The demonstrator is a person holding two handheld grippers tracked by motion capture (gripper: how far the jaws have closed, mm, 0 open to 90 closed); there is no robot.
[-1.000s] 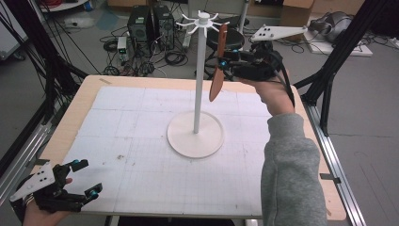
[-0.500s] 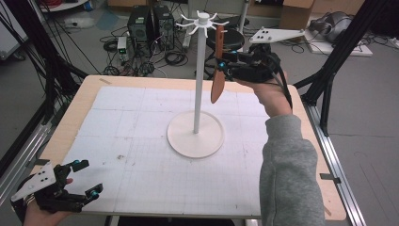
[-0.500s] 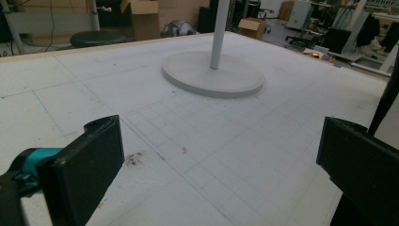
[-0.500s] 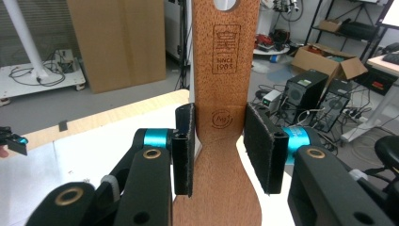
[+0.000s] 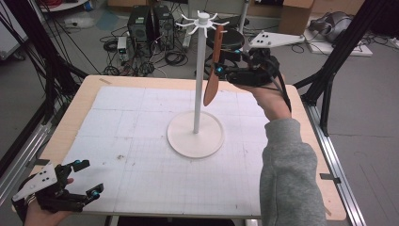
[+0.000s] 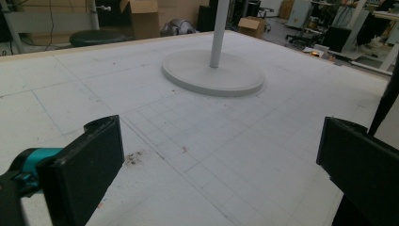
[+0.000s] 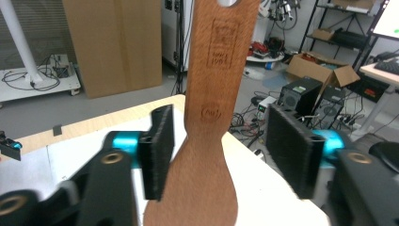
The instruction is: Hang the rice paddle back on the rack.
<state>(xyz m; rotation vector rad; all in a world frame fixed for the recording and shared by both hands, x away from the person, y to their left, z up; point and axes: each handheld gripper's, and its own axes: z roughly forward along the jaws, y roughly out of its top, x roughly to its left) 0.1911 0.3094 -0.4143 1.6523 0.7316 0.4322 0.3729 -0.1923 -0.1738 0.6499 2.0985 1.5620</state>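
At the near left corner of the tabletop (image 5: 141,117), the left tongs (image 5: 87,179) rest with jaws wide and nothing between them. Farther off, the white stand (image 5: 196,84) rises mid-table. Beyond it, the right tongs (image 5: 225,63) have just been opening; the wooden spatula (image 5: 214,66) hangs upright from a hook, between the parted jaws, untouched.
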